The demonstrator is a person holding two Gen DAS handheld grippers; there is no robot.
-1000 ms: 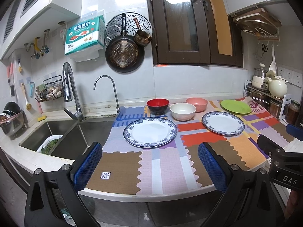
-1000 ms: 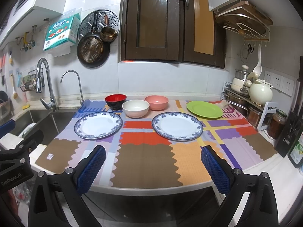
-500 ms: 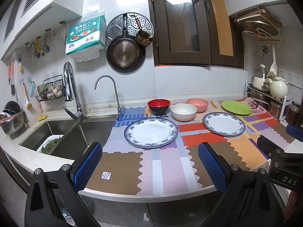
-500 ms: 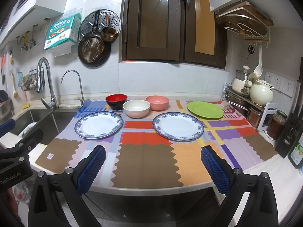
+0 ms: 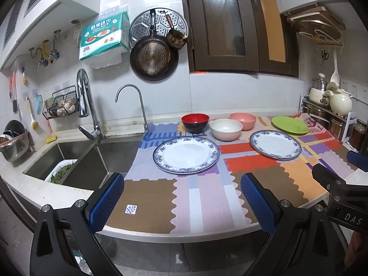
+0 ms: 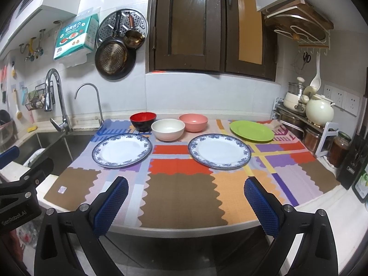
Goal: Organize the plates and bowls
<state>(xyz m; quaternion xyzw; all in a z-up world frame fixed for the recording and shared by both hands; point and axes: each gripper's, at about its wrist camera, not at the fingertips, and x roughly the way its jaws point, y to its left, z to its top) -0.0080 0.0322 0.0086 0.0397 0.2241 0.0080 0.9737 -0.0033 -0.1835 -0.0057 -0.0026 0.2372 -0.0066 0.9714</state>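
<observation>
Two blue-rimmed white plates lie on the patchwork mat: one on the left (image 5: 186, 154) (image 6: 122, 150) and one on the right (image 5: 275, 145) (image 6: 219, 150). Behind them stand a red-and-black bowl (image 5: 195, 122) (image 6: 143, 120), a cream bowl (image 5: 226, 129) (image 6: 168, 129) and a pink bowl (image 5: 242, 120) (image 6: 193, 122). A green plate (image 5: 289, 125) (image 6: 252, 130) lies at the back right. My left gripper (image 5: 182, 203) and right gripper (image 6: 186, 203) both hang open at the counter's front edge, holding nothing.
A steel sink (image 5: 76, 158) with a tall faucet (image 5: 86, 105) lies left of the mat. Pots and a kettle (image 6: 319, 111) crowd a rack at the right, with jars (image 6: 340, 148) beside it. Pans hang on the wall (image 5: 153, 62).
Both views have shifted very slightly; the dishes have not moved and both grippers stay open.
</observation>
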